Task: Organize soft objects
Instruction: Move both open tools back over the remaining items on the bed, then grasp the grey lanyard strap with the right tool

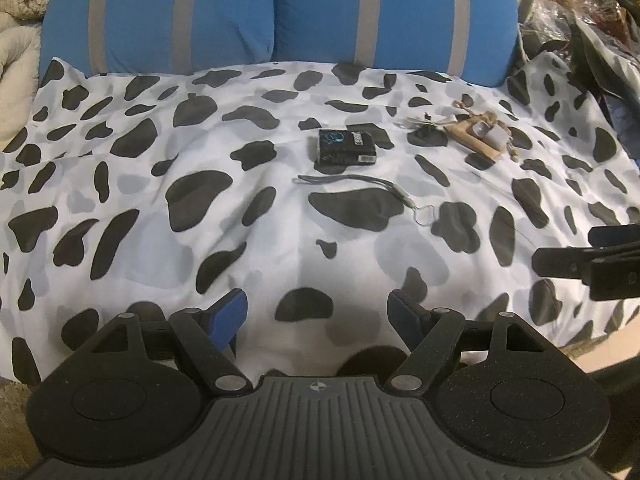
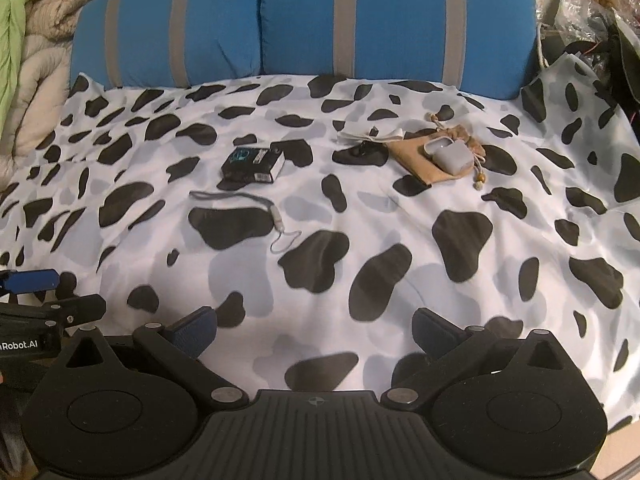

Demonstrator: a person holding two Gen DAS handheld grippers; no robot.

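Left wrist view looks down over a white bedsheet with black and grey cow-like blotches (image 1: 140, 200), spread flat on a bed. At the head of the bed two bright blue pillows with grey stripes (image 1: 280, 12) stand side by side against each other.

Left tool (image 1: 318, 316) hangs over the near part of the sheet with its blue-padded fingers (image 1: 228, 312) spread wide and nothing between them. Right tool (image 2: 316, 332) is likewise spread apart and empty, above the near edge of the sheet; its black arm shows at the right border of the left view.

Toward the middle of the sheet lies a small black rectangular box with a blue print and white label (image 1: 346, 146). Just in front of it, apart from it, a thin grey wrist strap with a fine loop at one end (image 1: 360, 184) lies stretched out across the fabric. To the right of the box, a tan cloth drawstring pouch (image 2: 420, 160) lies flat, and a pale grey earbud case with its lid up (image 2: 446, 154) rests on top of it. Beside the pouch's left edge sits a small dark object on a white strip (image 2: 366, 138), too small to identify.

Beyond the sheet's left edge a beige quilted blanket (image 2: 36, 80) is bunched up, with a light green cloth (image 2: 16, 20) over it.
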